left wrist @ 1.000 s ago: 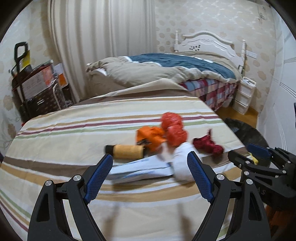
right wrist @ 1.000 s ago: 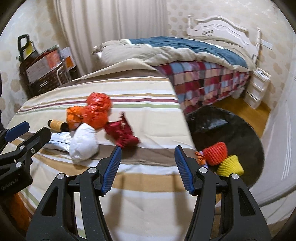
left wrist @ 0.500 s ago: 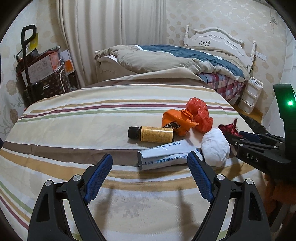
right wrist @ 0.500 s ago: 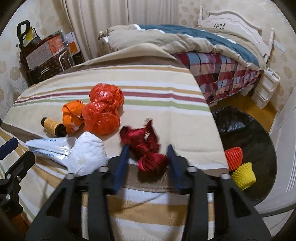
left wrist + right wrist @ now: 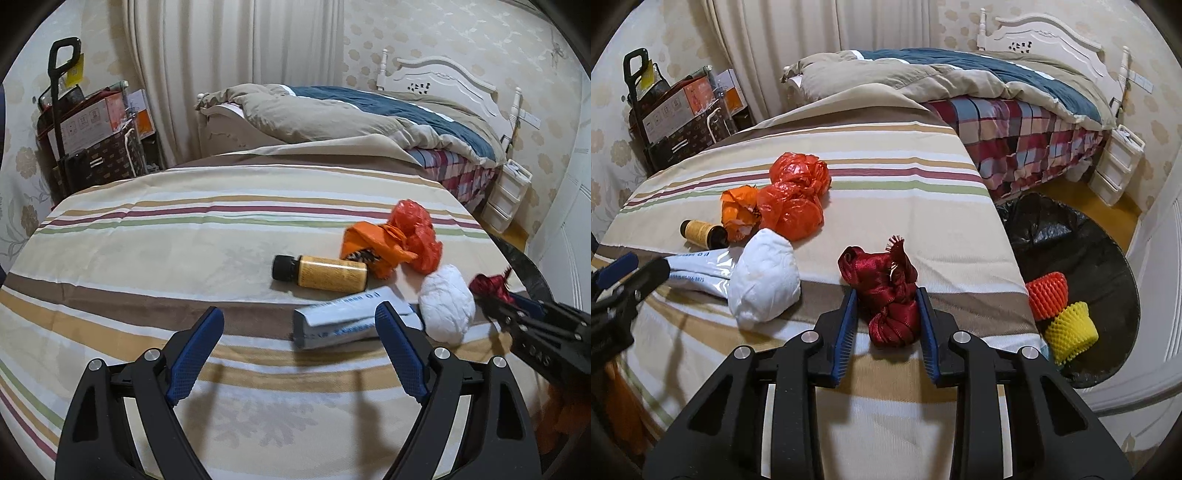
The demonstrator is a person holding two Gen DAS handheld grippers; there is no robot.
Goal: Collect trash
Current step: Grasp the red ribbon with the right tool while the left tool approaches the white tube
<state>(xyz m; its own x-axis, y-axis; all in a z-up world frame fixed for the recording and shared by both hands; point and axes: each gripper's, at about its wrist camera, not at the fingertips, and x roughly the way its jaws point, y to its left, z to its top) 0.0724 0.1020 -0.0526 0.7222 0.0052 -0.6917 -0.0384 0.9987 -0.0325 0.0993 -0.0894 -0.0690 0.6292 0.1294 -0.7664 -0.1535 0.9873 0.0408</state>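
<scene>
A dark red mesh bundle (image 5: 875, 269) lies on the striped cloth (image 5: 886, 166) near its right edge. My right gripper (image 5: 886, 295) is closing on it, with the bundle between the jaws and both pads touching its sides. Left of it lie a white crumpled wad (image 5: 764, 284), a white-blue pouch (image 5: 343, 321), a yellow-labelled bottle (image 5: 321, 273), an orange wrapper (image 5: 369, 243) and orange plastic bags (image 5: 794, 199). My left gripper (image 5: 299, 312) hangs open over the cloth just short of the pouch, holding nothing.
A black trash bag (image 5: 1082, 240) stands open on the floor right of the cloth, holding an orange foam net (image 5: 1047, 295) and a yellow one (image 5: 1071, 330). Behind are a bed (image 5: 960, 74), a white drawer unit (image 5: 1119, 162) and a cart with boxes (image 5: 85, 136).
My right gripper went forward to the red bundle and narrowed its jaws around it. The left gripper's view swung left, so the trash pile now sits to its right.
</scene>
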